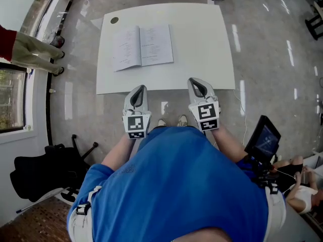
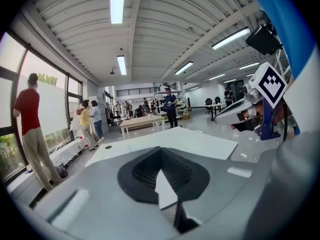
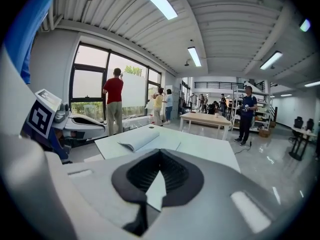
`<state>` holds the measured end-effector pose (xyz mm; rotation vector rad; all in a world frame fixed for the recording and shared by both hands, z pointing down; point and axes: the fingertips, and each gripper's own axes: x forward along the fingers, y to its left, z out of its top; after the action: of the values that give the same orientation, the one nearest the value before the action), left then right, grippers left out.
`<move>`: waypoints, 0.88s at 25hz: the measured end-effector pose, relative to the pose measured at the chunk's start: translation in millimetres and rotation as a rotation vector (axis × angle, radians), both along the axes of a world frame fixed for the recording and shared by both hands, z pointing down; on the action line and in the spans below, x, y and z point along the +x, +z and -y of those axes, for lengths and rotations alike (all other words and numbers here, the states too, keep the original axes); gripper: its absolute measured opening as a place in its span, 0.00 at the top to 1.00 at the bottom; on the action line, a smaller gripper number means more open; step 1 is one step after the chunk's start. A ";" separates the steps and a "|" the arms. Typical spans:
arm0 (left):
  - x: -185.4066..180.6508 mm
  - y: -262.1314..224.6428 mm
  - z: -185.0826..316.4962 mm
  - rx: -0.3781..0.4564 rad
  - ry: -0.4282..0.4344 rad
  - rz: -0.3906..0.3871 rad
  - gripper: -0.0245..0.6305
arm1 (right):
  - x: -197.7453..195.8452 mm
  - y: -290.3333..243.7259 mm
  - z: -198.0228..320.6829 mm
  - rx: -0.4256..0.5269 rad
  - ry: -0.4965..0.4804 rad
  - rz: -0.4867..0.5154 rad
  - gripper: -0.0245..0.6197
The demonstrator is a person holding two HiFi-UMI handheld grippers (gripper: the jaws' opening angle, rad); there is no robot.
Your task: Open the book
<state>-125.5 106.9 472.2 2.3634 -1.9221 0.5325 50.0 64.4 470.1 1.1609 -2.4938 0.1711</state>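
The book (image 1: 144, 47) is found lying open on the white table (image 1: 202, 44), left of the table's middle, with its two pages spread face up and its spine running away from the person. A small dark round disc (image 1: 114, 20) is set near the far left corner of the tabletop, apart from the book.

Both grippers are held off the near edge of the table, just in front of the wearer's blue shirt (image 1: 176, 185) and well apart from the book, so that neither is touching it. The left gripper (image 1: 140, 88) is pointed toward the table with its jaws brought fully together, the black ribbed pads meeting at their tips. The right gripper (image 1: 195, 80) is held beside it at about the same height, and its jaws are likewise closed on each other, with only the white tabletop seen beyond them.

From the right gripper view the book is seen ahead and slightly to the left, one page arched up in a soft curve above the tabletop.

At the left edge of the head view a bystander (image 1: 30, 52) in a red top and khaki trousers is seen standing by the window. A black chair (image 1: 45, 173) is placed on the floor at lower left, and a dark screen (image 1: 262, 137) is seen at the right — close beside the wearer's hip
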 end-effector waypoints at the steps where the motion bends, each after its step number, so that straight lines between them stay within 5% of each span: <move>1: 1.5 -1.0 1.4 0.000 0.008 0.000 0.95 | 0.7 -1.2 0.5 -0.001 0.007 0.003 0.96; 14: 11.5 -7.5 19.6 0.012 0.055 -0.021 0.95 | 1.5 -10.2 10.0 0.013 0.038 0.005 0.96; 22: -17.8 -7.9 -7.5 0.031 0.065 -0.035 0.95 | -31.2 -15.0 -19.3 0.040 0.044 -0.009 0.96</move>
<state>-143.3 114.4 464.3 2.4450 -1.8583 0.4658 18.8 83.7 455.1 1.2299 -2.4758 0.1274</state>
